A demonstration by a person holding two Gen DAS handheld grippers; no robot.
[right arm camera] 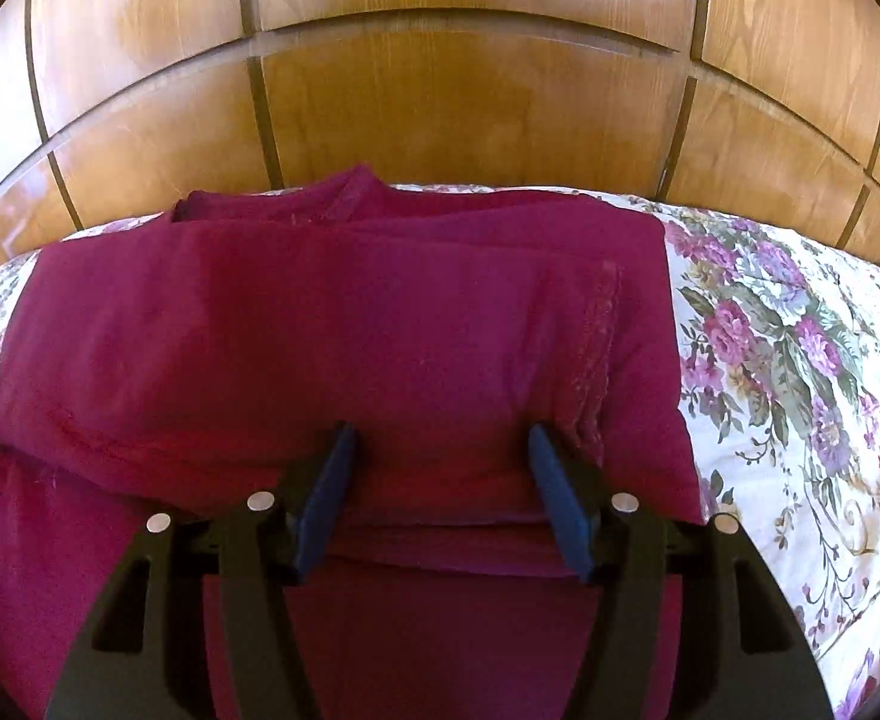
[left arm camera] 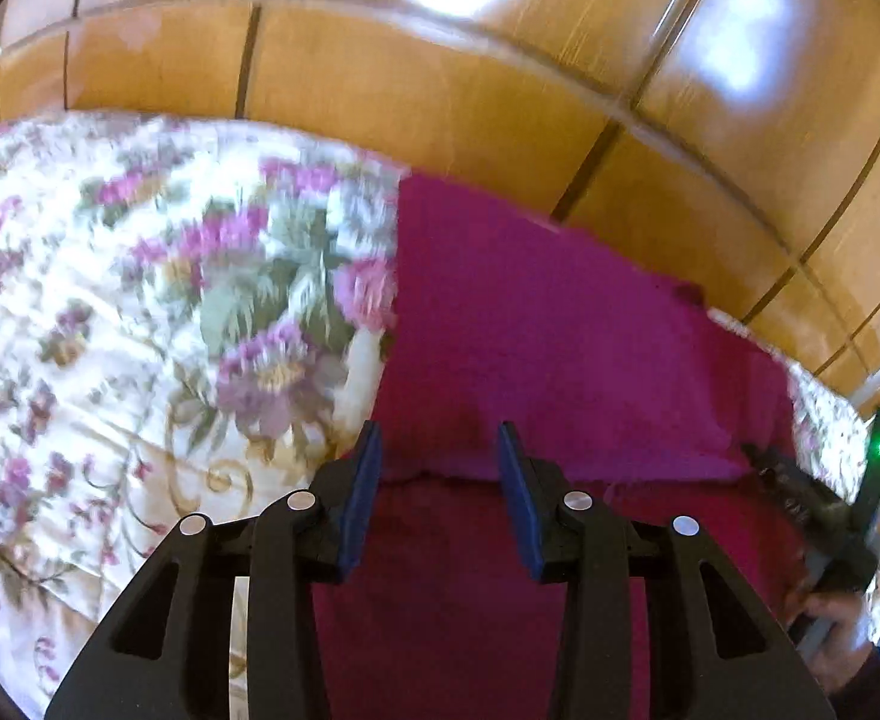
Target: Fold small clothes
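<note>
1. A cream bedspread printed with purple flowers and green leaves (right arm camera: 800,360) covers the bed that serves as the work surface; in the left wrist view it (left arm camera: 110,300) fills the 9 o'clock side, blurred.
2. Behind the bed, at 12 o'clock in both views, stands a glossy orange-brown wooden panelled wall (right arm camera: 440,90) with dark seams (bright light patches reflect off it).
3. The dark magenta knit garment (right arm camera: 320,330) lies on the bedspread in folded layers, a stitched hem running toward 4 o'clock; the left view shows it (left arm camera: 560,312) at centre.
4. The black left gripper with blue pads (left arm camera: 440,450) is spread apart over the garment, gripping nothing.
5. The matching right gripper (right arm camera: 440,450) is likewise spread wide above a folded edge, and it appears at 4 o'clock in the left view (left arm camera: 812,498), held by a hand (left arm camera: 830,618).
</note>
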